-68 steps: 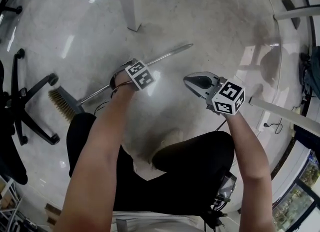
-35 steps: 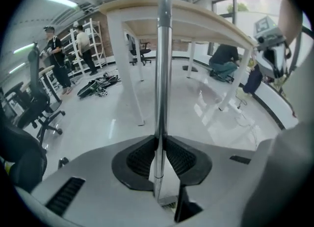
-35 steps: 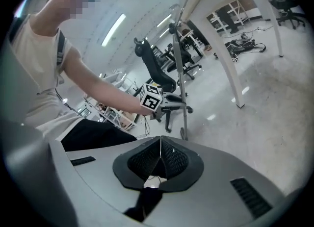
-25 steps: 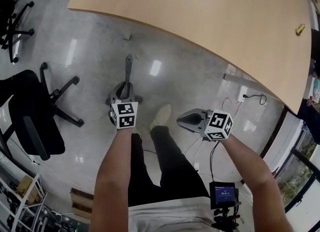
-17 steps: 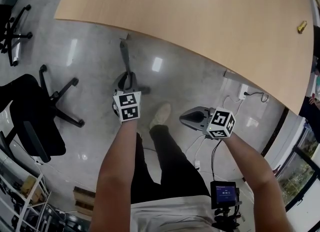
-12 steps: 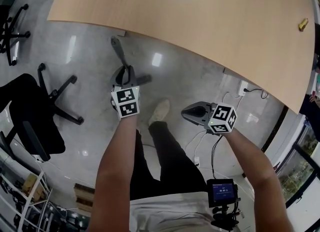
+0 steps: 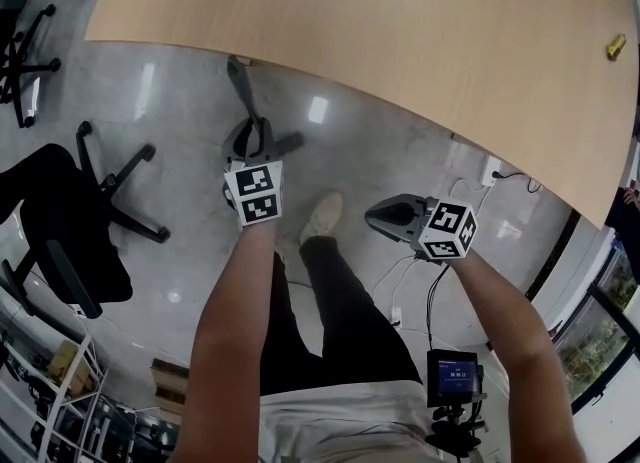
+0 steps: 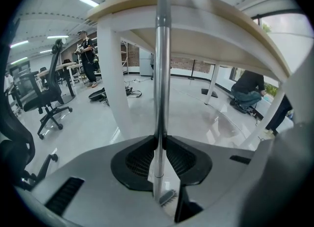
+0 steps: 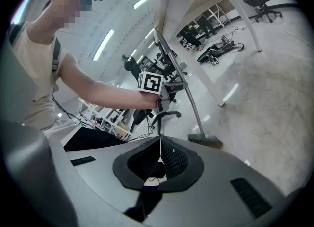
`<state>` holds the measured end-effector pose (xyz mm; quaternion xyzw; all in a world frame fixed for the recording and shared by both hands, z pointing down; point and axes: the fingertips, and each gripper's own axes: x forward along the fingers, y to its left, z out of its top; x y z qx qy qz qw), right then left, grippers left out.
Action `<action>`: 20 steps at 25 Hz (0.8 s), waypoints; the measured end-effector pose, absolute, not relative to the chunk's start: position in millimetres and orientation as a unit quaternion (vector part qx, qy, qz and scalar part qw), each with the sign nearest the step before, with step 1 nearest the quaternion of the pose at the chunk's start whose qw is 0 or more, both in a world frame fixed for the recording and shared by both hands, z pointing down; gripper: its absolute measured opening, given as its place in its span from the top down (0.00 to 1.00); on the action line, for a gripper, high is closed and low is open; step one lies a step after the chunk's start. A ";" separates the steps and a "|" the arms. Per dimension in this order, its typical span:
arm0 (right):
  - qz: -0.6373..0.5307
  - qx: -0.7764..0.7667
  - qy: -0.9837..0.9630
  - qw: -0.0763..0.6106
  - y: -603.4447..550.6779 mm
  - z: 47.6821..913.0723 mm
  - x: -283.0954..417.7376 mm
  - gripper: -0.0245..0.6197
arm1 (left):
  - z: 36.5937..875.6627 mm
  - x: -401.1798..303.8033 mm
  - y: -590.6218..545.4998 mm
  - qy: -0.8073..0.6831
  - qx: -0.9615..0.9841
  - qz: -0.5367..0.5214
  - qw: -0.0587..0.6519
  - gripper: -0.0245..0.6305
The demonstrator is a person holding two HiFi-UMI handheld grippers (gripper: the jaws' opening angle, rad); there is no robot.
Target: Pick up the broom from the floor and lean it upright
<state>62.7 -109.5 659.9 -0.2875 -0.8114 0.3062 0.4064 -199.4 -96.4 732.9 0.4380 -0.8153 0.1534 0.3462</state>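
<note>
The broom stands nearly upright, its metal handle rising to the edge of the wooden table. My left gripper is shut on the handle partway up. In the left gripper view the handle runs straight up between the jaws, its tip against the table's rim, and the bristle head shows below. My right gripper hangs apart to the right, shut with nothing in it. The right gripper view shows the broom with its head on the floor.
A black office chair stands left of the broom. A white table leg is close behind the handle. Cables and a socket lie on the floor under the table at right. My shoe is between the grippers.
The left gripper carried the broom handle further toward the table, so its tip now meets the table's edge. The right gripper shifted only slightly.
</note>
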 end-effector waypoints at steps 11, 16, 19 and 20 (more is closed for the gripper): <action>0.307 -0.280 -0.815 0.404 -107.1 662.2 58.6 0.94 | 717.8 -200.5 -95.2 -0.796 0.475 0.176 0.330 0.75; 0.293 -0.272 -0.822 0.405 -104.0 669.9 52.6 0.94 | 705.1 -189.4 -70.4 -0.770 0.509 0.190 0.333 0.73; 0.307 -0.254 -0.824 0.404 -92.1 676.5 51.8 0.94 | 701.6 -162.2 -34.2 -0.740 0.534 0.203 0.354 0.73; 0.318 -0.246 -0.825 0.398 -88.2 675.8 51.6 0.94 | 701.5 -148.3 -19.8 -0.727 0.542 0.209 0.366 0.73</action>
